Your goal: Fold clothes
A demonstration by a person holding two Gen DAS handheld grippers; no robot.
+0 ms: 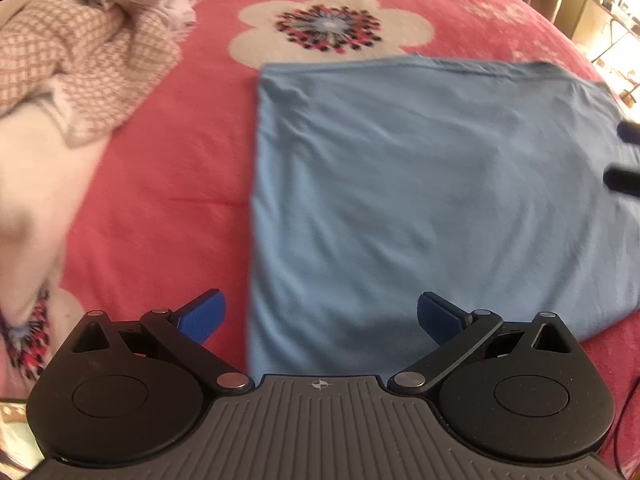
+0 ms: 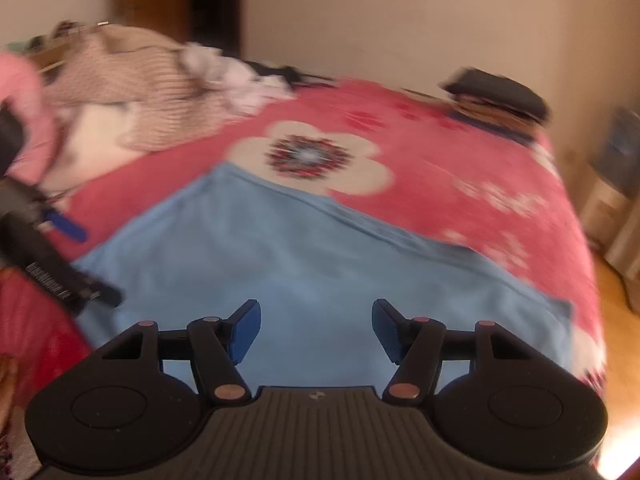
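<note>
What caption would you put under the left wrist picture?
Open left claw above a folded blue garment on a red flowered bedspread, unfolded clothes piled nearby.

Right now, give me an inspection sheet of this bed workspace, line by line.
Surface: red bedspread with a white flower print.
Job's things: light blue garment, folded into a flat rectangle with nothing resting on it.
Clutter: heap of pink checked and white clothes at the bed's far left; dark folded stack at a far corner.
Grippers: left gripper open, empty; right gripper open, empty, above the blue garment.
Cables: thin dark cable at the bed's right edge.
Surroundings: cream wall, wooden floor.
</note>
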